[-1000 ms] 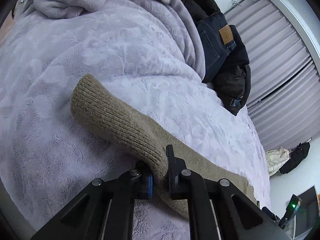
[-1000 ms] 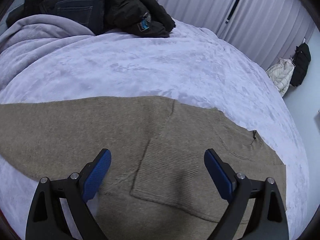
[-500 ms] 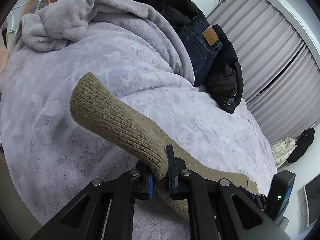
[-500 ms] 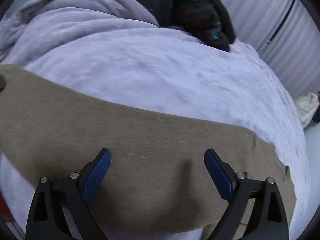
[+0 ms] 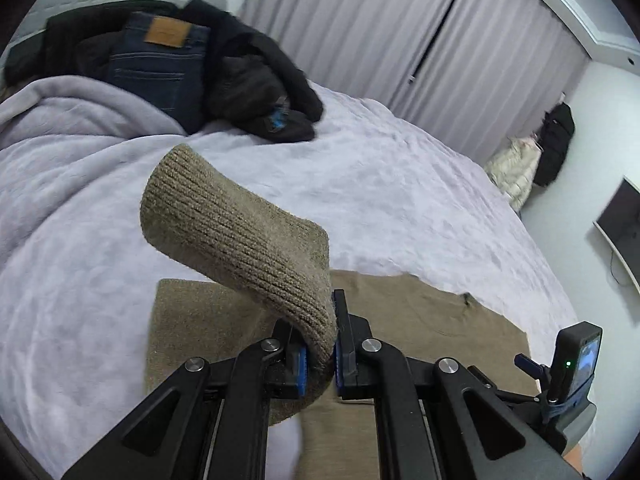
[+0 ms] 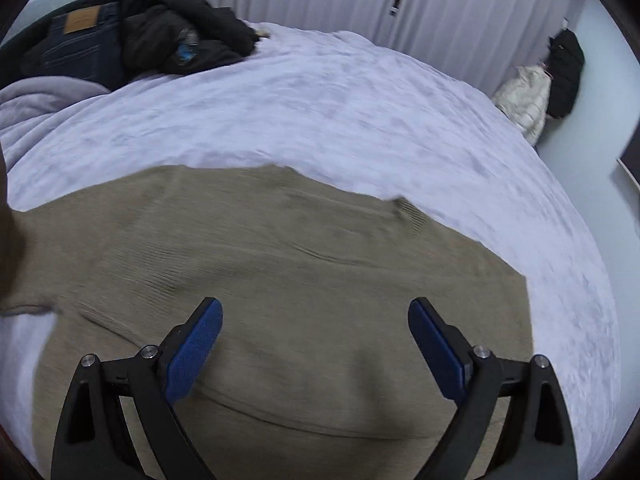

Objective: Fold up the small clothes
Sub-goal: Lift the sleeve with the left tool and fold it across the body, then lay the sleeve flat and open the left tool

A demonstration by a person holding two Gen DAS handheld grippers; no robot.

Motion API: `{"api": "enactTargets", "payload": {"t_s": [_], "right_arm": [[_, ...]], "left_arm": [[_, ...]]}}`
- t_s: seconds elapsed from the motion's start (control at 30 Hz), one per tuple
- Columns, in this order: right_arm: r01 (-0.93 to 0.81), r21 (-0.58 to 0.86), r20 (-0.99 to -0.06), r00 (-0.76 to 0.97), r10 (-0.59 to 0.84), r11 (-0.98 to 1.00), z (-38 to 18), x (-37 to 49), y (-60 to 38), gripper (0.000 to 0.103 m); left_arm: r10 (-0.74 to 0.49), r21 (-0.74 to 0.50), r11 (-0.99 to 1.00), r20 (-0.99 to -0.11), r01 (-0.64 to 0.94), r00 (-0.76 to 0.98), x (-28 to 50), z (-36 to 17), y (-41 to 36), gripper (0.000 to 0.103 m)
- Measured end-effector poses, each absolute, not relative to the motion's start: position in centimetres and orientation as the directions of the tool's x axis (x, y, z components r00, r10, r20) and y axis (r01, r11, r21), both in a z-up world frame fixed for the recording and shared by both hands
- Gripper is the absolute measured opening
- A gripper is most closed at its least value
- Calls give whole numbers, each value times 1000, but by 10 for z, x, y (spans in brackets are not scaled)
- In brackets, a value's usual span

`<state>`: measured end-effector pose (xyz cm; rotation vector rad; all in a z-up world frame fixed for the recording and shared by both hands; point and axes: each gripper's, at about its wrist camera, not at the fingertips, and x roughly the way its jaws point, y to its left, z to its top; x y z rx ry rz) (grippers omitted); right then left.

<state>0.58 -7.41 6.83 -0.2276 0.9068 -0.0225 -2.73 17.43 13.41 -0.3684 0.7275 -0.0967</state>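
Observation:
A tan knit sweater [image 6: 280, 264] lies spread on the lilac bed cover [image 6: 320, 112]. My left gripper [image 5: 320, 356] is shut on the ribbed cuff of the sweater's sleeve [image 5: 236, 232], which it holds raised above the sweater's body [image 5: 420, 320]. The cuff end sticks up and away from the jaws. My right gripper [image 6: 316, 336] hovers wide open over the middle of the sweater with nothing between its blue pads [image 6: 192, 344]. Part of the right gripper's body [image 5: 572, 368] shows at the lower right of the left wrist view.
Dark jeans [image 5: 160, 68] and black clothing [image 5: 256, 92] are piled at the head of the bed beside a bunched lilac blanket [image 5: 68, 108]. Curtains [image 5: 380, 40] close the far side. A cream jacket [image 6: 524, 100] and black bag [image 6: 568, 72] lie by the wall.
The left gripper rose and swung right with the sleeve cuff, carrying it over the sweater's body. The right gripper stayed open and shifted across the sweater.

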Motion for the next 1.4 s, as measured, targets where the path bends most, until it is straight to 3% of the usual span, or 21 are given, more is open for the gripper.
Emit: {"api": "enactTargets", "payload": {"t_s": [0.23,0.37,0.53,0.6,0.63,0.67,0.73,0.83,0.97,1.03,1.23,1.3,1.37,1.4], "right_arm": [[60,-170,-765,621,-170,984,69,-12,-194,95],[96,-135,-780,603,-166,986,59,-23,-241,95],[101,-87,-791,597,-130,991,51,-38,-273,95],[91,-60,-791,603,-103,994,50,-43,-281,95],[84,-45,-791,605,-87,995,49,-44,-284,95],[80,-29,-789,610,-71,996,49,-45,-286,95],[78,-2,-786,616,-50,997,49,-47,-291,95],[79,21,-781,624,-33,997,50,-49,-294,95],[38,49,-772,635,14,998,56,-54,-289,95],[22,83,-759,649,49,996,62,-55,-287,96],[6,298,-771,591,237,954,53,-32,-277,91],[27,275,-775,597,205,961,51,-28,-270,83],[15,249,-785,589,193,968,49,-22,-261,59],[8,239,-790,583,189,971,48,-18,-257,55]], "left_arm": [[-359,-351,924,-653,154,667,8,146,-1,10],[-388,-343,920,-719,191,576,29,107,-87,10],[-355,-302,935,-791,187,499,35,62,-137,12],[-351,-289,936,-823,203,446,36,51,-147,42],[-357,-293,933,-823,210,441,34,49,-145,77],[-346,-282,938,-805,202,482,28,55,-142,90],[-336,-260,942,-772,214,539,17,67,-133,90],[-433,-326,900,-741,290,513,9,87,-115,90],[-466,-366,885,-662,290,587,-7,118,-62,90],[-420,-353,905,-657,237,626,-5,120,-33,90],[-229,-276,961,-758,17,611,1,79,37,90],[-181,-241,970,-788,-25,589,1,58,50,90],[-157,-216,975,-825,-45,543,2,37,53,90],[-143,-196,980,-831,-42,537,2,31,52,90]]}}
